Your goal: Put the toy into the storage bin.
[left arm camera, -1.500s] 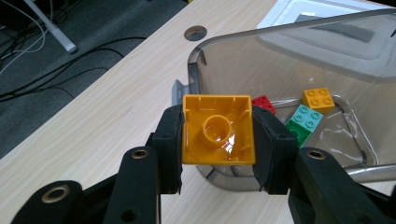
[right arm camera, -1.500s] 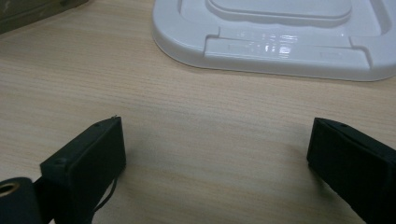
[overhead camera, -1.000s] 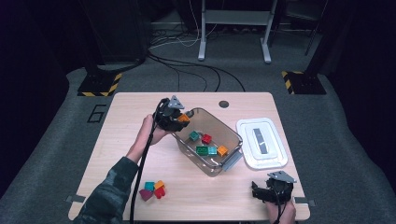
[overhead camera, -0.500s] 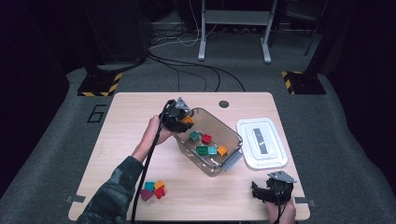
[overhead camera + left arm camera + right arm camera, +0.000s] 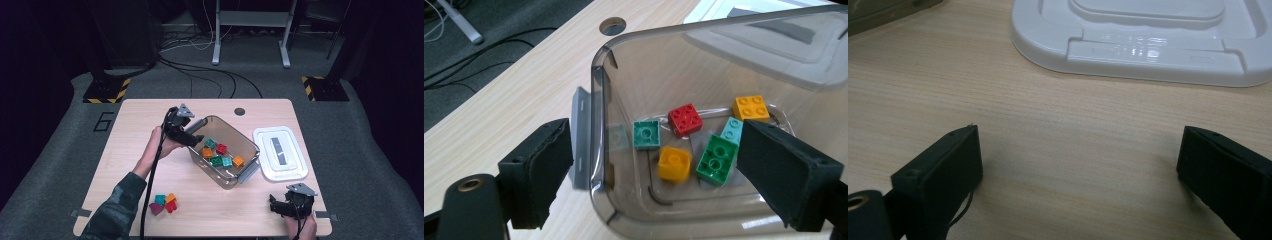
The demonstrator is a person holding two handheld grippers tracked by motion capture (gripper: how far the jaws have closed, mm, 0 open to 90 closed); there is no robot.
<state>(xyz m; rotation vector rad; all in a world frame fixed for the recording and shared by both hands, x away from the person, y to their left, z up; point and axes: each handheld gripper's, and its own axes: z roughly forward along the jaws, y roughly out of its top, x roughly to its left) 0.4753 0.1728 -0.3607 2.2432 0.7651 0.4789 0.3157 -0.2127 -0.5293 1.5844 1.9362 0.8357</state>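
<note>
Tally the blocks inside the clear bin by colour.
Orange blocks: 2
Green blocks: 2
Red block: 1
Turquoise block: 1
Total: 6

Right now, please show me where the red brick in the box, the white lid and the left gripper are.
red brick [image 5: 685,119], left gripper view, on its studded top.
white lid [image 5: 280,152], high view, on its raised centre.
left gripper [image 5: 655,172], left gripper view, midway between its open fingertips.
</note>
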